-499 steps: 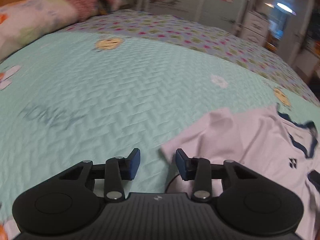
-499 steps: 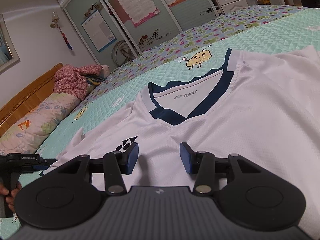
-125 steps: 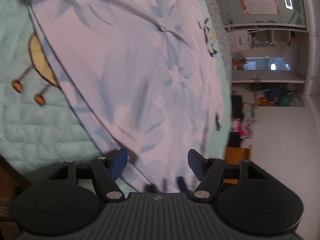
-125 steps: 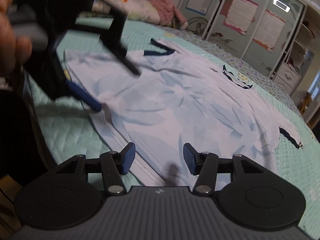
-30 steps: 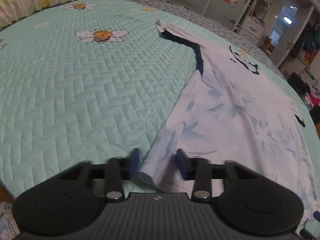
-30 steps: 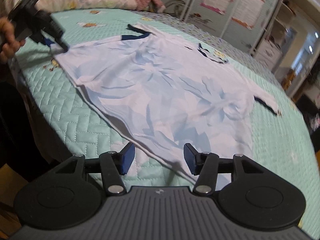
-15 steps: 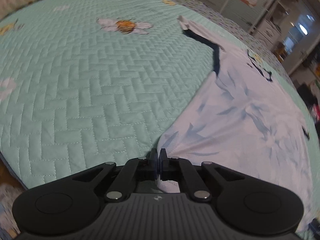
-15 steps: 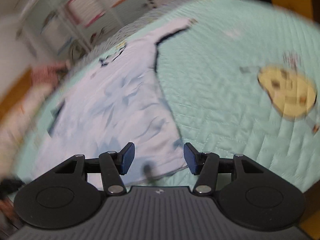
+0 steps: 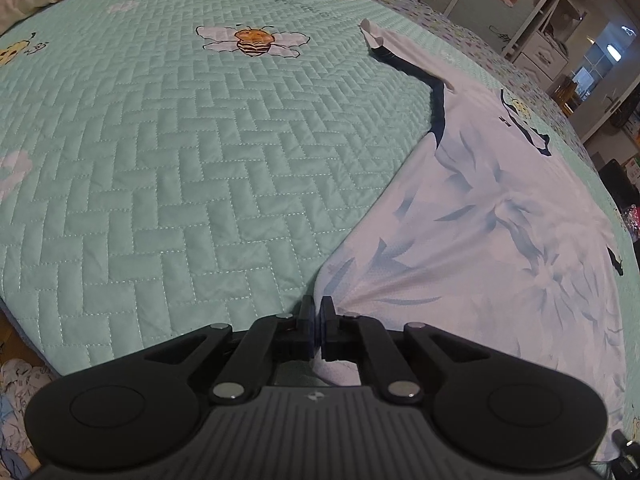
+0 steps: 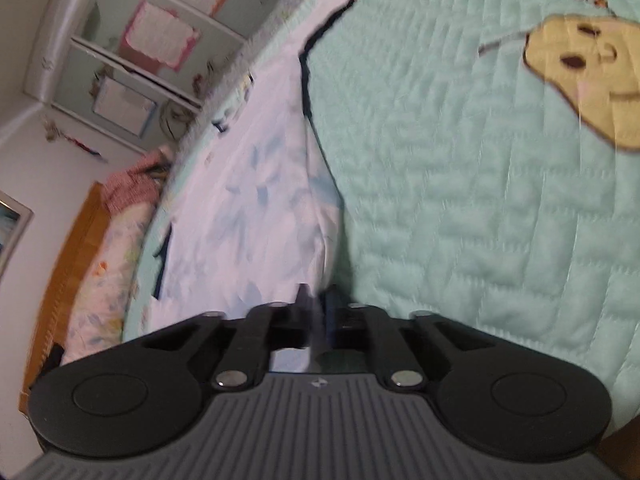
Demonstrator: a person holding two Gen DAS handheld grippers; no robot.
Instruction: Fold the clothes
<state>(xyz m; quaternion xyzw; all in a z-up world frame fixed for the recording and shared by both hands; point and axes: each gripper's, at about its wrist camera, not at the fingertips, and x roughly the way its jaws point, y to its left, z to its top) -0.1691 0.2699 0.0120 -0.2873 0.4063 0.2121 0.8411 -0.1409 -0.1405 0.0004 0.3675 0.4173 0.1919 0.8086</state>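
Observation:
A white shirt (image 9: pixel 500 220) with pale blue print and navy trim lies spread flat on the mint quilted bedspread (image 9: pixel 180 160). In the left wrist view my left gripper (image 9: pixel 319 308) is shut on the shirt's near hem corner, the cloth pinched between its pads and pulled taut. In the right wrist view, which is rolled sideways and blurred, the shirt (image 10: pixel 260 200) runs away from me. There my right gripper (image 10: pixel 317 300) is closing its jaws on the other hem corner, with the fabric's edge between the pads. One sleeve (image 9: pixel 384 40) lies stretched out far away.
The bed's near edge (image 9: pixel 24 332) drops off at the lower left. A floral pillow (image 10: pixel 104 260), a pink cloth heap (image 10: pixel 132 184) and the wooden headboard (image 10: pixel 64 280) sit at the bed's head. Wardrobe doors (image 10: pixel 140 40) stand behind.
The left jaws went from open around the hem corner to shut on it. The right gripper swung to the shirt's other corner, rolled sideways, and its jaws came together on the cloth.

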